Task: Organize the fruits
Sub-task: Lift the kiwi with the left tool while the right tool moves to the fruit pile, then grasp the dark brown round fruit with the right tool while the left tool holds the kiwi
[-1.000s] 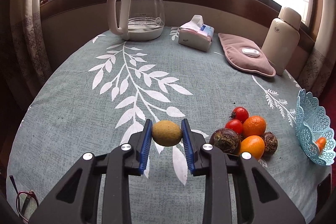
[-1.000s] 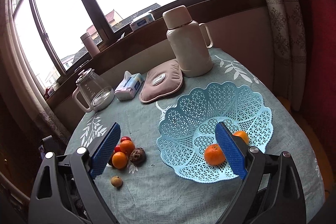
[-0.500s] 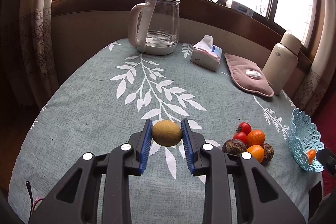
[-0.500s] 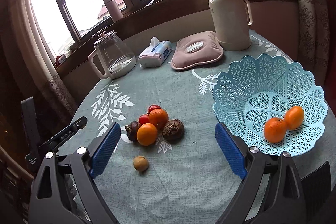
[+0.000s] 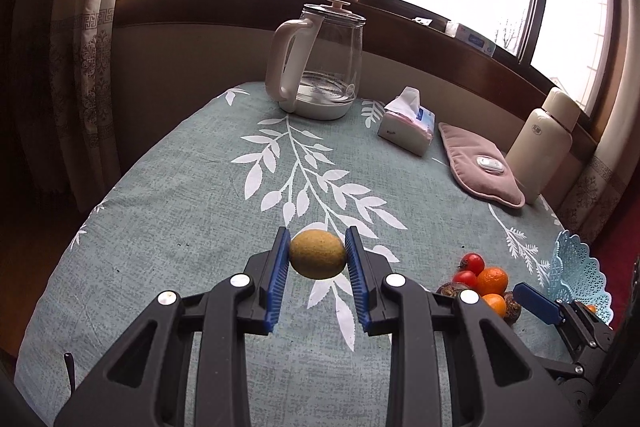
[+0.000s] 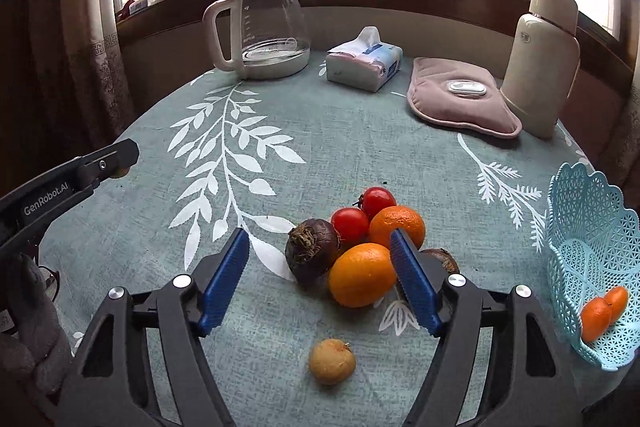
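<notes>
Glossy tomatoes (image 6: 362, 213), seemingly woven tablecloth (image 6: 340, 143)

"GenRobot.AI" on left tongs (image 6: 120, 163)

The left hand-held gripper (image 5: 318, 261) tilts downward over the table (image 5: 168, 211), its blue pads clamped on a yellow-green fruit (image 5: 318, 254) lifted clear of the cloth. The right hand-held gripper (image 6: 320, 281) also angles down, its jaws just narrowing, still apart, gripping nothing.
</notes>
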Action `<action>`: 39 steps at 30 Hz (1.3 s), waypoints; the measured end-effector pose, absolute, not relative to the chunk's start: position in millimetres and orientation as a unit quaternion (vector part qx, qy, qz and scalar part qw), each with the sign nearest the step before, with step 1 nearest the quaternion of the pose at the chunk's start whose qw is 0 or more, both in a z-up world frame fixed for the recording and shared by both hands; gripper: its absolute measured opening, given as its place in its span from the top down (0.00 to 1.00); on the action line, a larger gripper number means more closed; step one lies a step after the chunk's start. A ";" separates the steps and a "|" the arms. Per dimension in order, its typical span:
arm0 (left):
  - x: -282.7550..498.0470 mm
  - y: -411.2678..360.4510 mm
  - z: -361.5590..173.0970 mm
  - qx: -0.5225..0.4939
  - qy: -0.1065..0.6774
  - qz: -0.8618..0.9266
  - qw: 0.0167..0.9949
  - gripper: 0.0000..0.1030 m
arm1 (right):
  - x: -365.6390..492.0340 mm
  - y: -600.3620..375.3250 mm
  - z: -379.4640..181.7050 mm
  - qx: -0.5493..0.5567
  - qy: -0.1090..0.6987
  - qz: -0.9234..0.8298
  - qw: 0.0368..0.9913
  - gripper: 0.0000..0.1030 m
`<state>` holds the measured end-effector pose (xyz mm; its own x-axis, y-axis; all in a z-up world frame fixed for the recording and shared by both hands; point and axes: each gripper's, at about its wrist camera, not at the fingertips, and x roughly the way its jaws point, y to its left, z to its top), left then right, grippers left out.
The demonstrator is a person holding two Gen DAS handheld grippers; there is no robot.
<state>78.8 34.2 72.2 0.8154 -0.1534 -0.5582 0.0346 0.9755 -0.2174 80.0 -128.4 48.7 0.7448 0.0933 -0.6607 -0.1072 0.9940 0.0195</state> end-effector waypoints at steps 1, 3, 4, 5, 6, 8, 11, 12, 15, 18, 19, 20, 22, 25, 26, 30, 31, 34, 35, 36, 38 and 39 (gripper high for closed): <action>79.6 35.3 71.4 -0.100 0.300 -0.048 0.947 0.72 | 82.5 -123.9 46.6 -0.023 0.355 0.054 0.933 0.32; 80.5 37.3 69.7 -0.103 0.302 -0.045 0.947 0.72 | 87.1 -115.3 41.3 -0.049 0.359 0.050 0.931 0.35; 81.0 38.0 69.4 -0.105 0.303 -0.045 0.946 0.72 | 89.3 -111.8 38.3 -0.060 0.362 0.047 0.929 0.39; 81.4 38.6 69.3 -0.105 0.303 -0.043 0.946 0.72 | 92.1 -109.7 34.9 -0.070 0.366 0.045 0.927 0.41; 81.5 39.0 69.5 -0.106 0.303 -0.042 0.946 0.72 | 93.5 -107.6 32.5 -0.080 0.365 0.040 0.927 0.42; 81.0 39.9 70.2 -0.106 0.302 -0.041 0.947 0.72 | 95.2 -103.7 28.5 -0.102 0.363 0.031 0.926 0.44; 80.3 41.0 70.9 -0.106 0.301 -0.040 0.947 0.72 | 94.9 -97.3 23.2 -0.138 0.357 0.015 0.924 0.48; 80.2 41.1 70.8 -0.106 0.301 -0.040 0.947 0.72 | 94.5 -95.5 21.7 -0.151 0.354 0.010 0.923 0.49; 80.3 41.1 71.2 -0.106 0.302 -0.040 0.947 0.72 | 93.9 -93.9 18.4 -0.164 0.354 0.013 0.921 0.62; 79.9 41.6 71.2 -0.107 0.302 -0.039 0.947 0.72 | 91.5 -95.8 20.0 -0.159 0.352 0.014 0.922 0.66; 79.8 42.0 70.8 -0.107 0.302 -0.038 0.946 0.72 | 90.5 -97.2 21.4 -0.154 0.351 0.015 0.923 0.68; 79.9 42.4 70.4 -0.107 0.303 -0.038 0.946 0.72 | 88.8 -98.3 24.0 -0.150 0.350 0.016 0.925 0.71; 80.1 42.3 69.5 -0.107 0.304 -0.038 0.946 0.72 | 84.8 -100.7 29.4 -0.140 0.346 0.017 0.927 0.81; 80.2 41.1 68.2 -0.106 0.306 -0.038 0.945 0.72 | 78.4 -102.3 39.2 -0.130 0.338 0.025 0.932 0.85; 80.1 40.6 67.8 -0.105 0.307 -0.038 0.945 0.72 | 77.3 -102.4 41.2 -0.126 0.338 0.030 0.932 0.85; 79.4 42.6 68.6 -0.108 0.305 -0.037 0.945 0.72 | 79.1 -110.0 44.4 -0.083 0.349 0.044 0.932 0.84; 79.0 44.3 69.0 -0.109 0.304 -0.035 0.946 0.72 | 81.0 -112.8 43.4 -0.071 0.357 0.047 0.930 0.79; 78.6 48.6 69.5 -0.115 0.303 -0.032 0.945 0.72 | 83.7 -116.0 38.5 -0.064 0.363 0.046 0.929 0.66; 78.6 49.2 69.5 -0.117 0.303 -0.031 0.945 0.72 | 84.7 -115.2 36.5 -0.067 0.364 0.045 0.928 0.61; 79.0 49.5 69.3 -0.117 0.304 -0.031 0.945 0.72 | 85.4 -114.0 35.2 -0.069 0.363 0.047 0.928 0.59; 79.3 49.1 68.9 -0.118 0.305 -0.032 0.945 0.72 | 87.9 -109.7 31.4 -0.081 0.364 0.048 0.927 0.59; 79.3 48.9 68.6 -0.118 0.305 -0.033 0.944 0.72 | 89.8 -107.4 29.2 -0.087 0.366 0.049 0.925 0.59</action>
<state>79.3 48.9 68.6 0.8118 -0.1341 -0.5684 -0.0093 0.9702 -0.2422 89.8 -107.4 29.2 0.7278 0.0272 -0.6853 -0.1544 0.9801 -0.1251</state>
